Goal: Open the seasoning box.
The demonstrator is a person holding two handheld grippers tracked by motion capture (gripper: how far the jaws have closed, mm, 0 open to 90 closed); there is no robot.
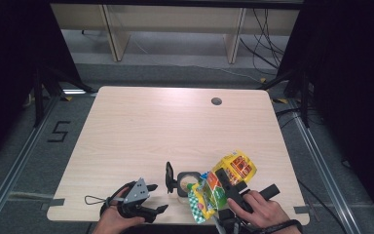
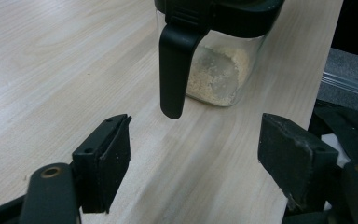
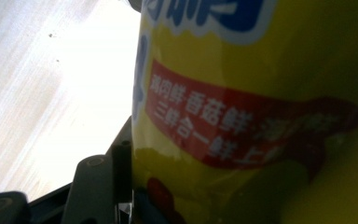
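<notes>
A small clear jar (image 1: pixel 184 187) stands near the table's front edge with its black flip lid (image 1: pixel 169 177) swung up to the left. In the left gripper view the jar (image 2: pixel 216 74) holds pale granules, and its black lid tab (image 2: pixel 172 70) hangs in front. My left gripper (image 1: pixel 158 197) (image 2: pixel 198 149) rests open just left of the jar with nothing between its pads. My right gripper (image 1: pixel 226 187) is shut on a yellow and green snack bag (image 1: pixel 224 183) (image 3: pixel 261 116). The bag is tilted with its low end right beside the jar. One pad (image 3: pixel 120 177) presses its side.
The wooden table (image 1: pixel 151 126) has a round cable hole (image 1: pixel 216 101) at the far right. Its front edge lies just below both hands. Dark floor with cables and a desk frame surround the table.
</notes>
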